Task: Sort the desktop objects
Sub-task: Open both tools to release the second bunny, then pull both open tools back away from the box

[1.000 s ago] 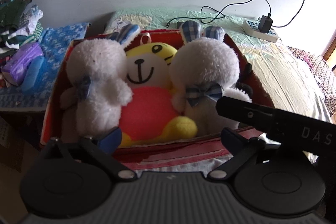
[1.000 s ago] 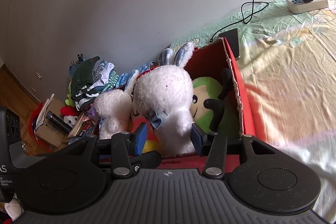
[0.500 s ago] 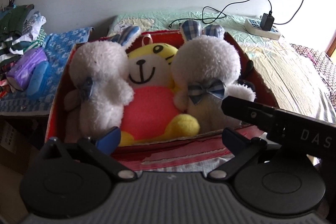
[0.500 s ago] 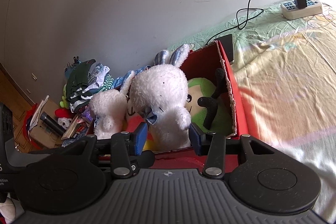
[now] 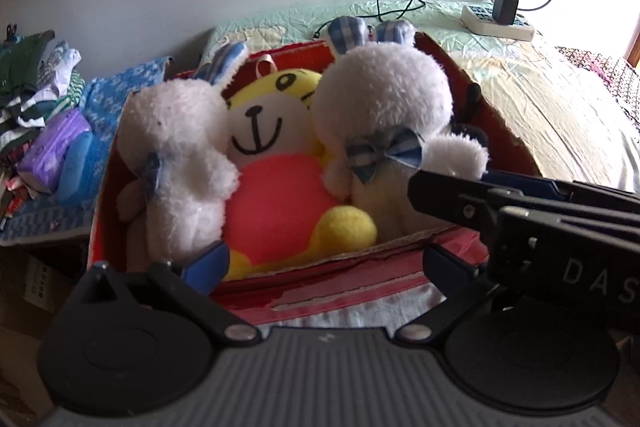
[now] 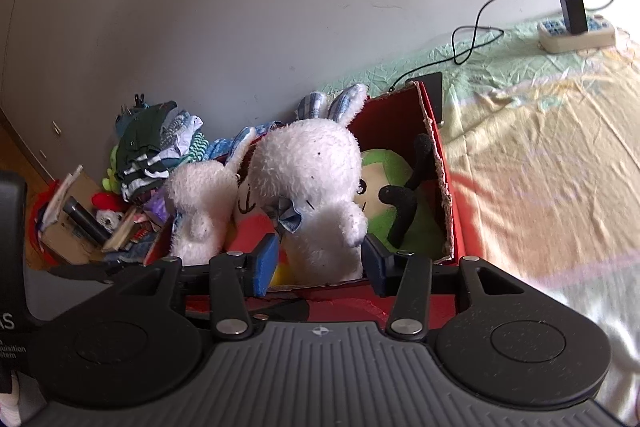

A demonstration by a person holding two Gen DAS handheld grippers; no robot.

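Now the right tool (image 6: 318,261) sits a little lower and nearer the red box (image 6: 450,223) than a second ago, and its pads, spread apart, flank the lower body of the larger white rabbit (image 6: 316,195) without pressing the fur. The rabbit stands upright inside the box, straight ahead of this tool, with the smaller white rabbit (image 5: 180,163) and the yellow bear (image 5: 280,163) to its left and a green plush (image 6: 384,187) to its right. The left tool (image 5: 326,261), also spread and empty, has drifted closer to the box's near wall; the bear lies dead ahead between its pads. Nothing in the box has shifted over that second, so the rabbit looks released and settled. On that judgement the toys are sorted, and both tools can back away.
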